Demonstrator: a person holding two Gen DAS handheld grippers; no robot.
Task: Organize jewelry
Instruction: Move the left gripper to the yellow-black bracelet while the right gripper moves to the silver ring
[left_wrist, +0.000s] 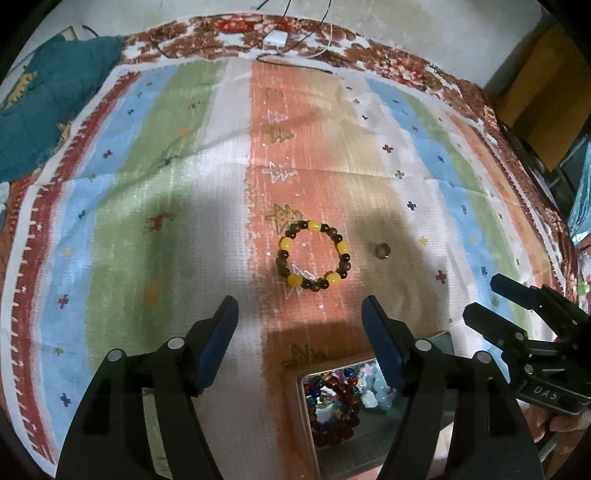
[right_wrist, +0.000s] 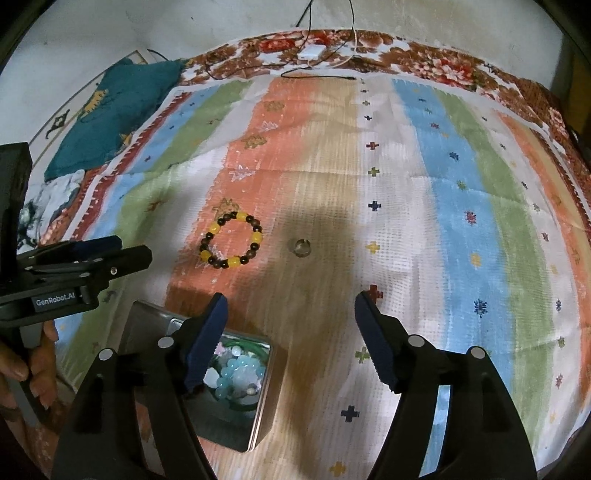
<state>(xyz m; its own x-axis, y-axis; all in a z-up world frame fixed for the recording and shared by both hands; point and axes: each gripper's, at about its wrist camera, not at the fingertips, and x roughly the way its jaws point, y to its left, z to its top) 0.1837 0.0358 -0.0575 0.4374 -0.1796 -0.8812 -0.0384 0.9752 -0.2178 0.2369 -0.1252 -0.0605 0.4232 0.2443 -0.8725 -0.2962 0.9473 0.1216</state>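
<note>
Dim, warm light from above – dark shadows mid striped cloth (left_wrist: 147, 184); fisheye bends edges, corners black, slight blur.

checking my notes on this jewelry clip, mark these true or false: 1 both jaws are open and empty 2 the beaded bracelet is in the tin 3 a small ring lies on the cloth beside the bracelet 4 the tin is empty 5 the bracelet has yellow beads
1. True: the left gripper and right gripper hold nothing.
2. False: the beaded bracelet lies on the striped cloth, outside the tin.
3. True: the ring lies apart from the bracelet.
4. False: the tin holds colourful beaded pieces.
5. True: yellow among dark beads.
</note>
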